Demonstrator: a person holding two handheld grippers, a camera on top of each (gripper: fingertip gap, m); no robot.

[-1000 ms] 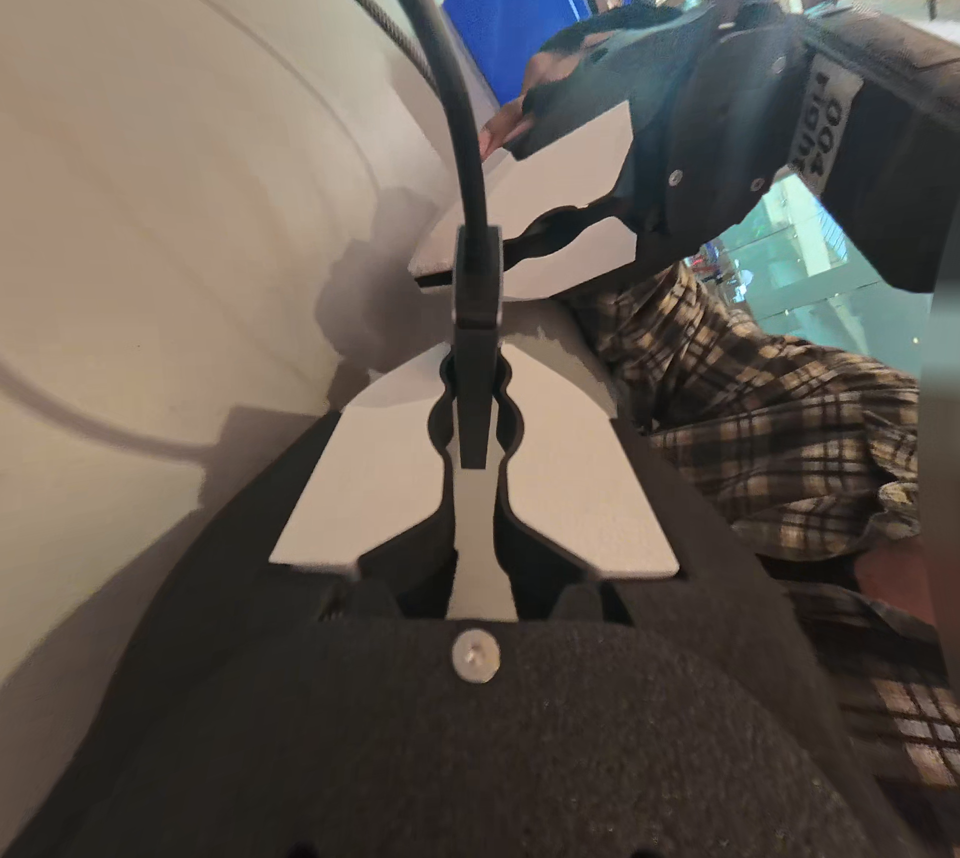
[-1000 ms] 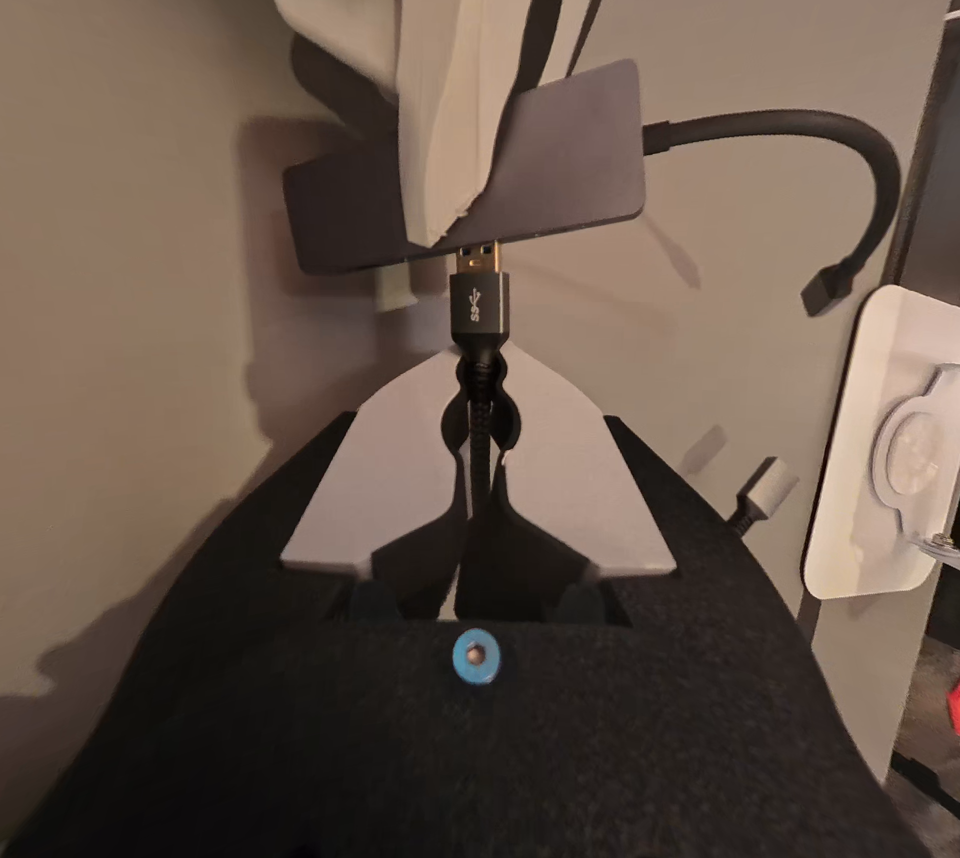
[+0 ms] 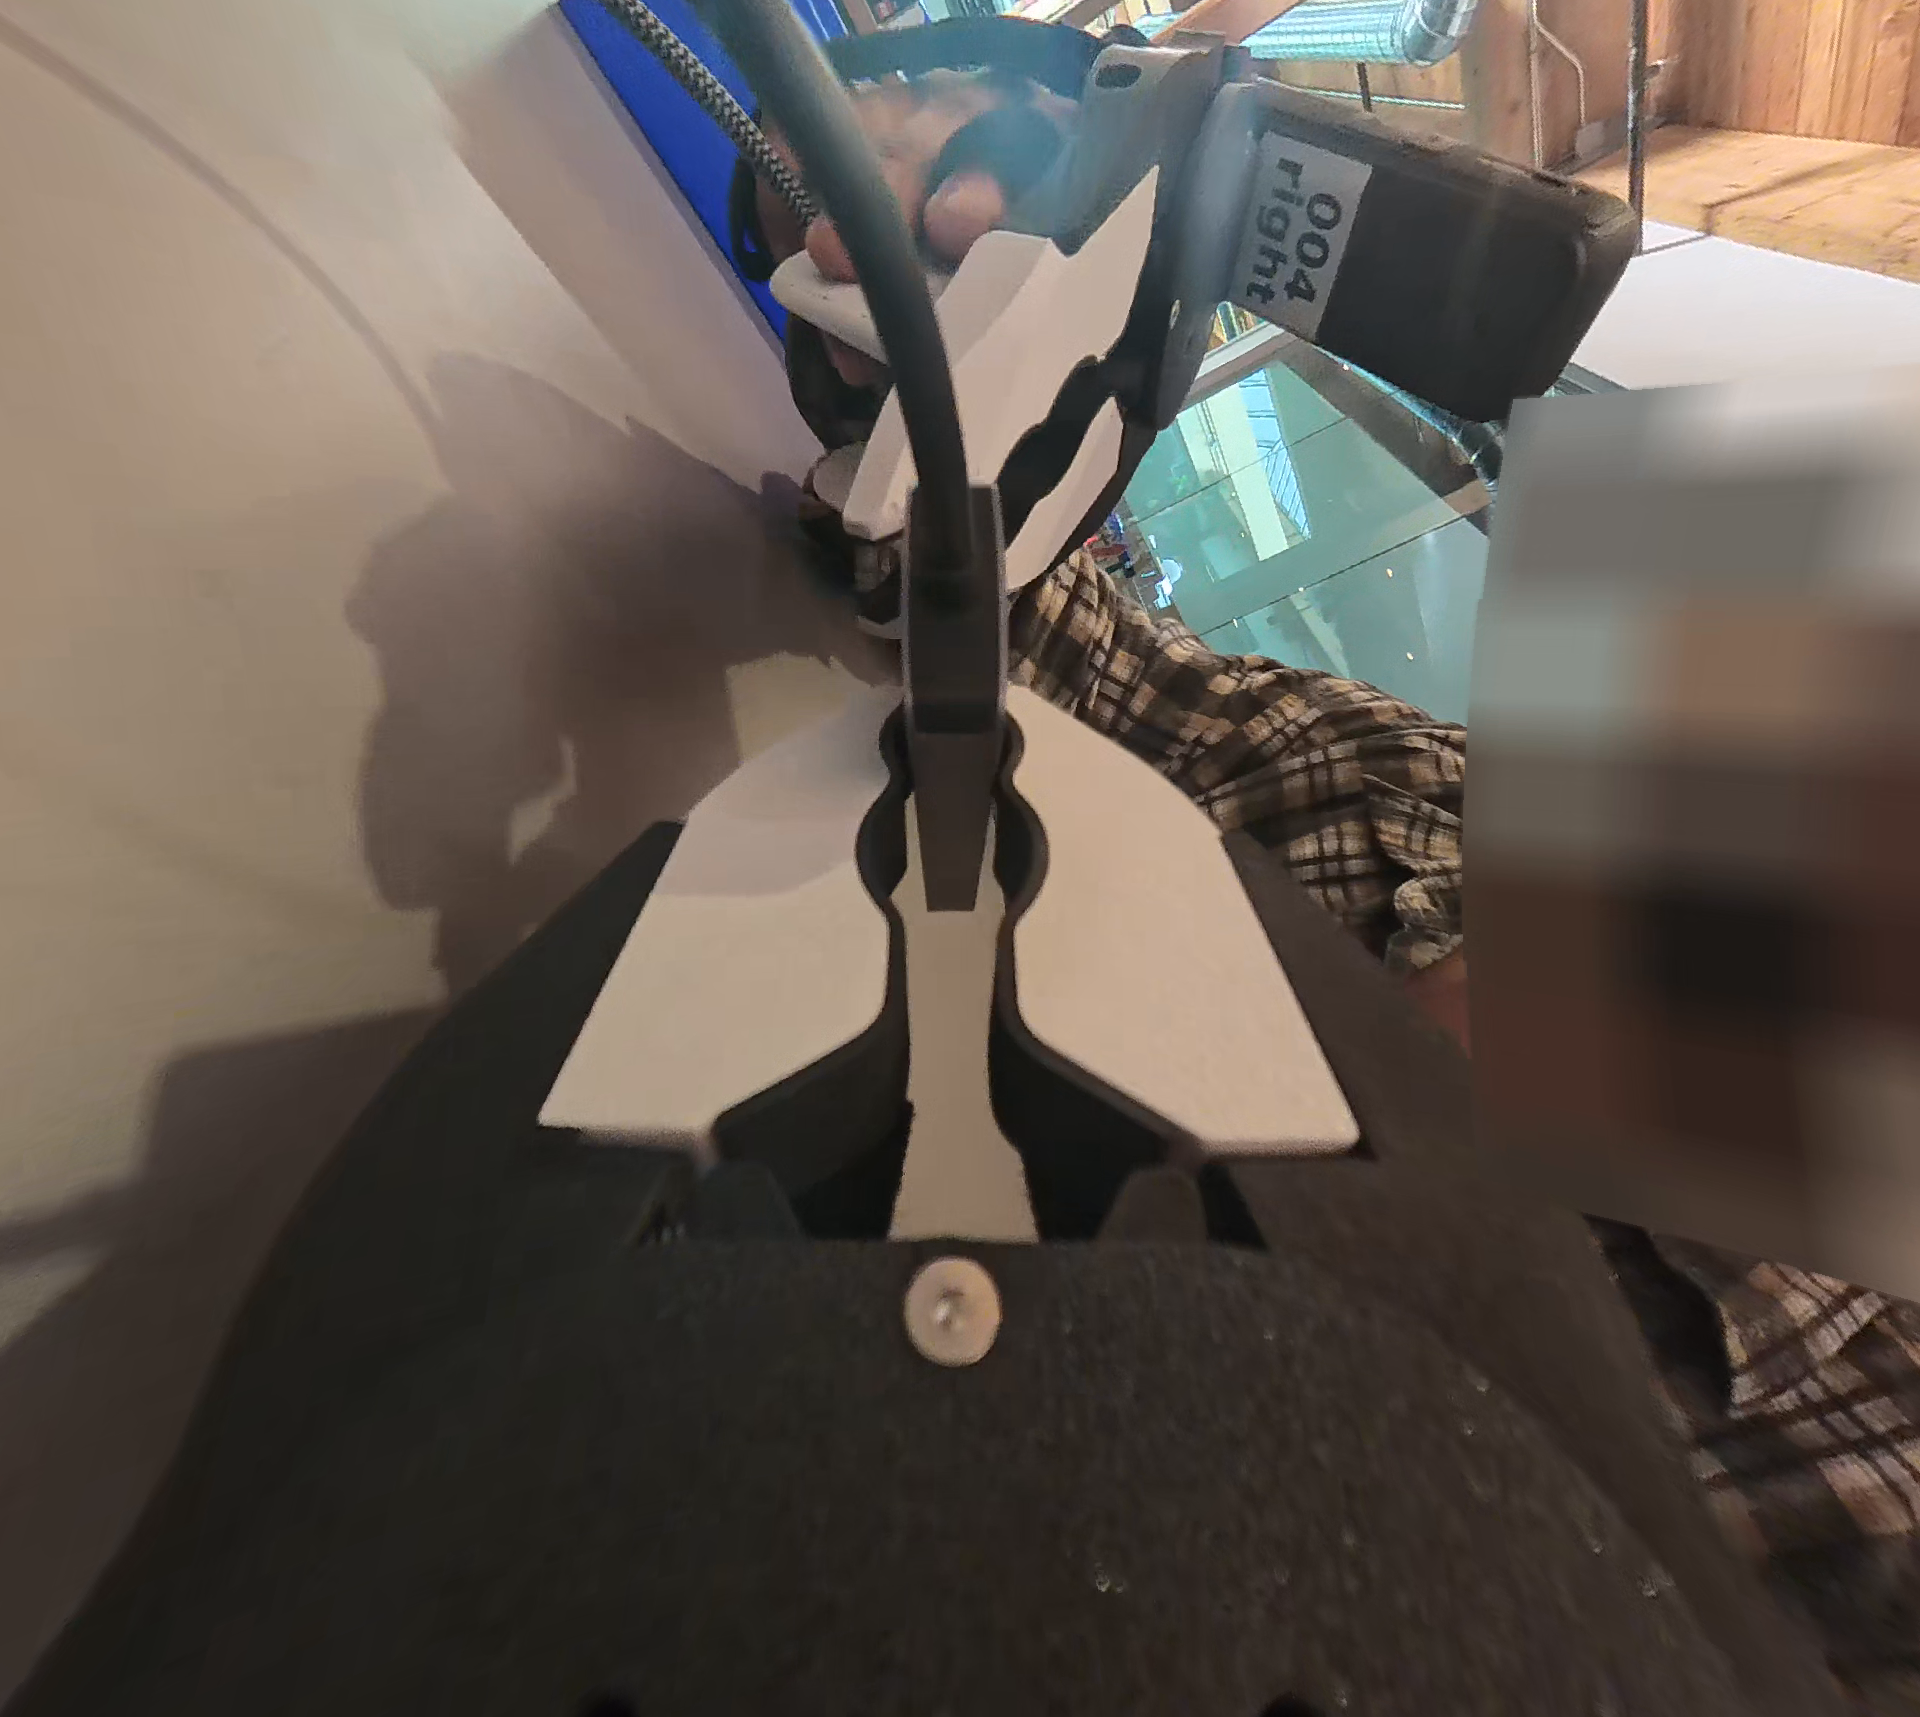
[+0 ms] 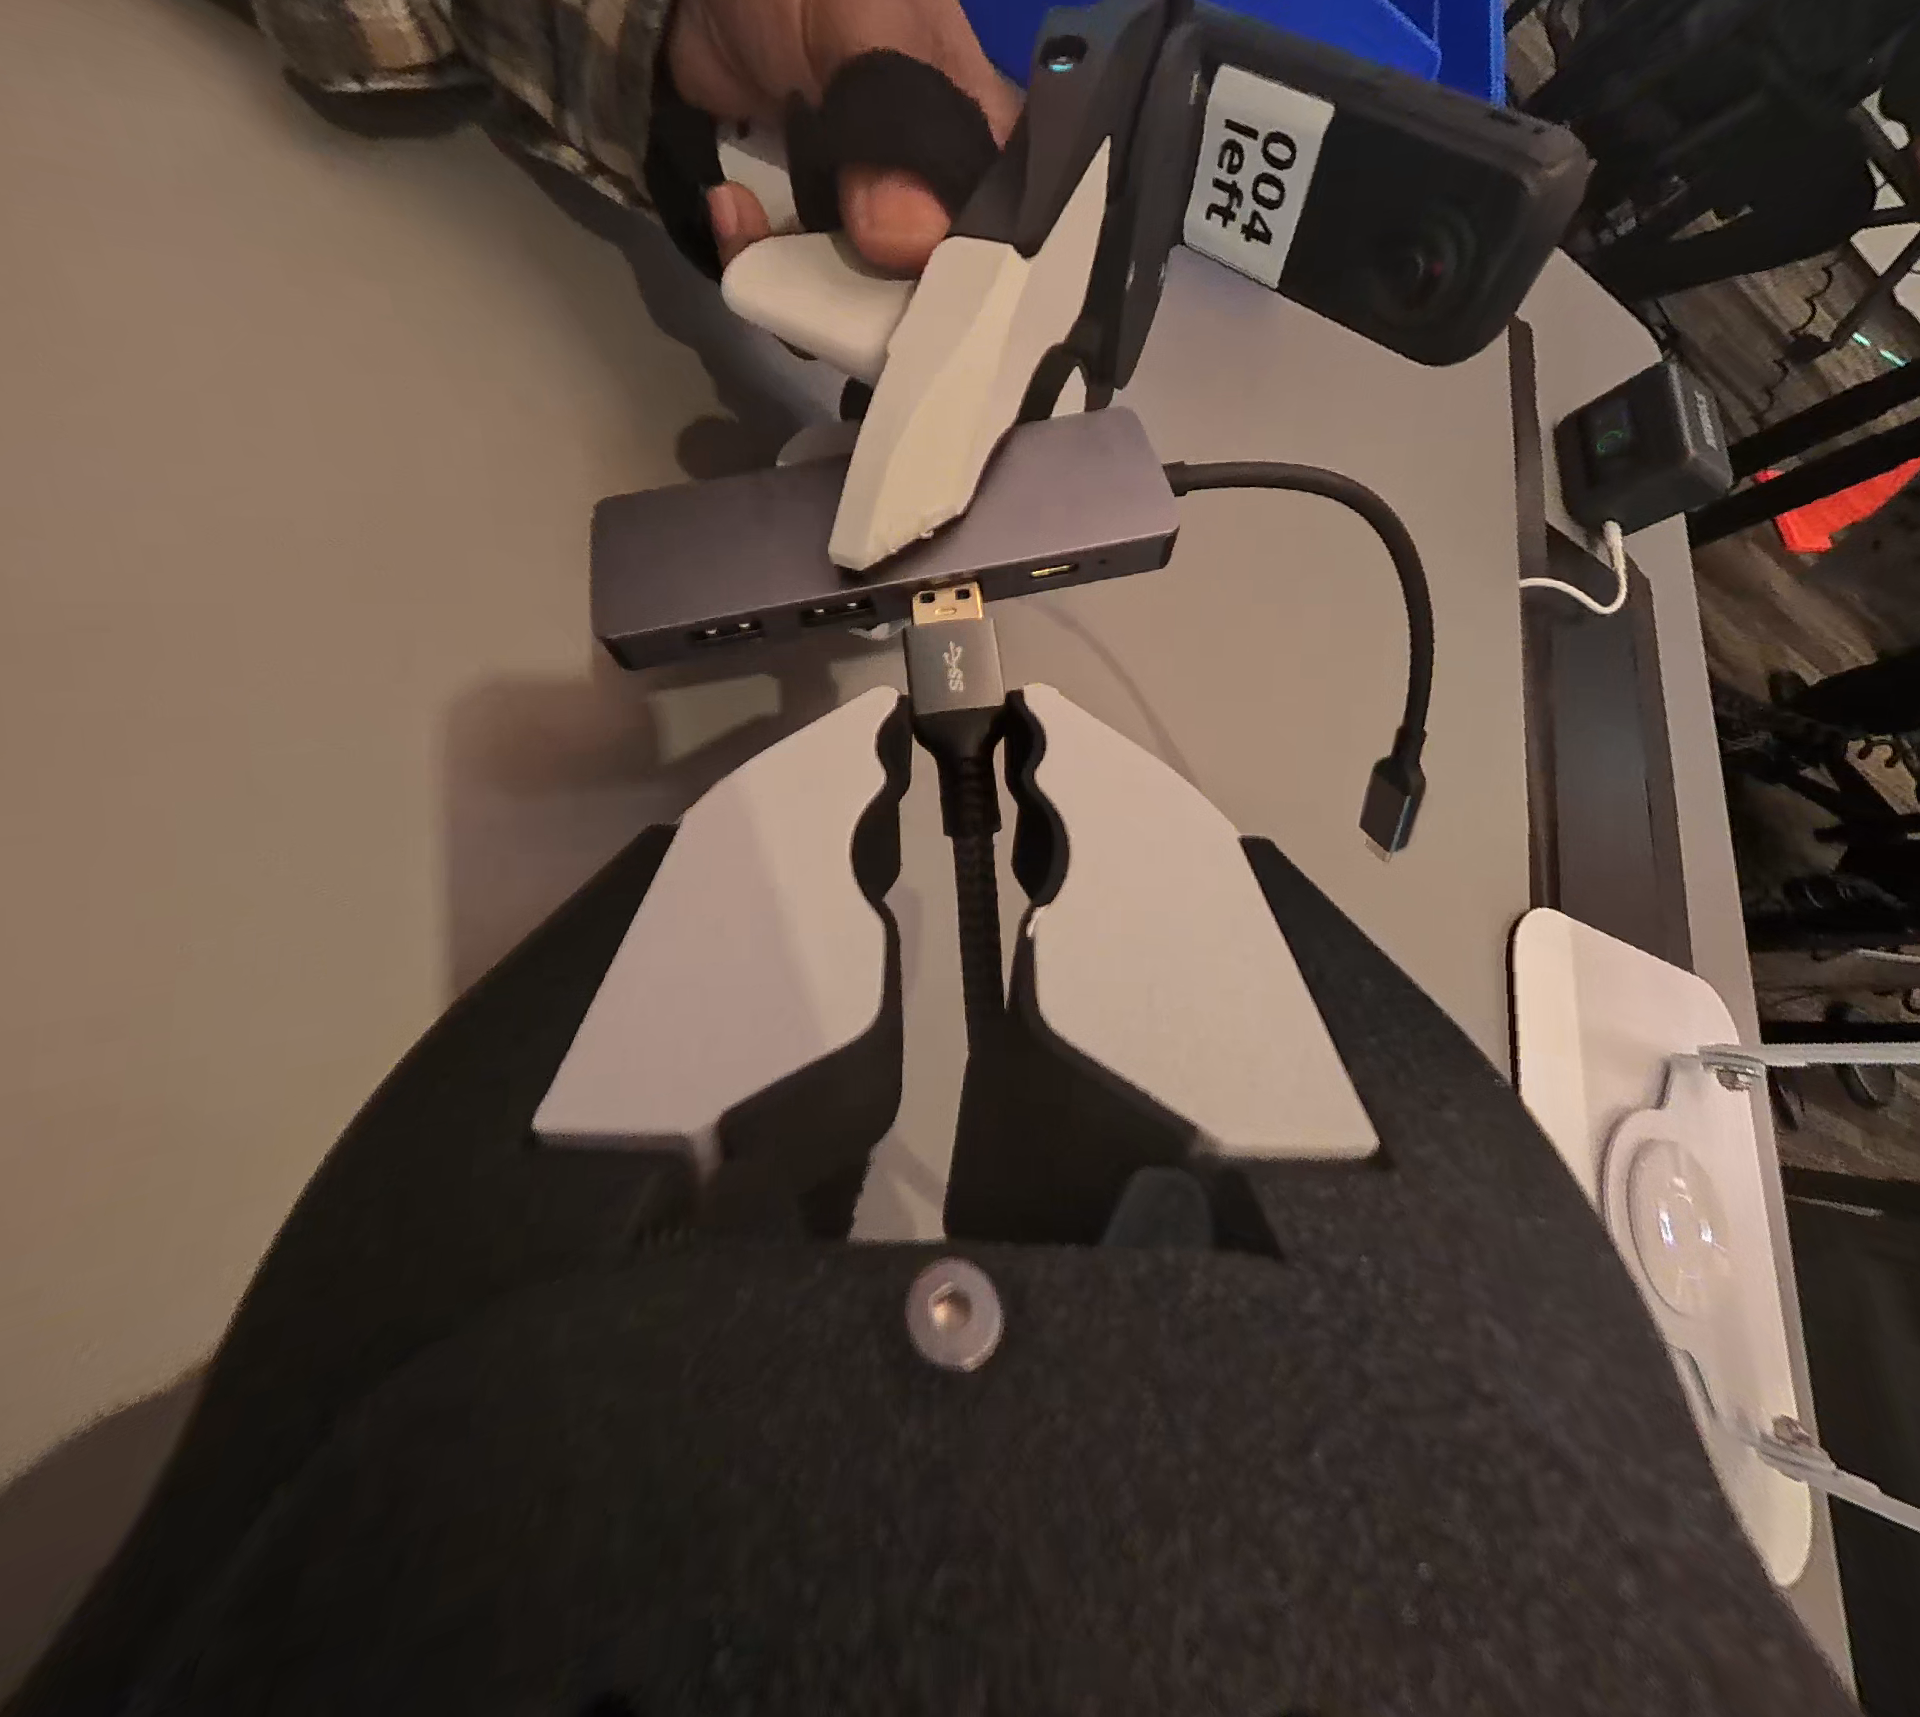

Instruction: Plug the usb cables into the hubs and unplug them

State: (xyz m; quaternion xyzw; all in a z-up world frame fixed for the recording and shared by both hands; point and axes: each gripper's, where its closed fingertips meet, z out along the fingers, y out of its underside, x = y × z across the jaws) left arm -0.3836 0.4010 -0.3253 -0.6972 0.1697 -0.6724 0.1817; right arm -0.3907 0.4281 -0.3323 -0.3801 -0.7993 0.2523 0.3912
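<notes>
Grey metal, slim and flat, the USB hub floats above a pale table near the centre of the right wrist view, pinched across its middle by the left gripper, whose white fingers are clenched on its body; a hand in a plaid sleeve works that tool from the upper left of the frame. From the lower middle, the right gripper is clamped on a black braided USB cable, grasping it just behind the grey plug. The plug's gold tip sits at the mouth of the third port along the hub's front edge, with most of the metal showing, so it looks outside or barely entered; two empty ports lie to its left. The hub's own short black lead curls away to the right, its small connector hanging free. In the left wrist view the hub appears edge-on, a dark sliver between that gripper's fingers, with its lead arching up to the top of the frame. The step in hand seems to be the insertion itself, or possibly a withdrawal; I cannot tell which. To seat it, the next move calls for a straight push along the plug's axis, keeping it level with the port while the left tool braces the hub against the thrust.
</notes>
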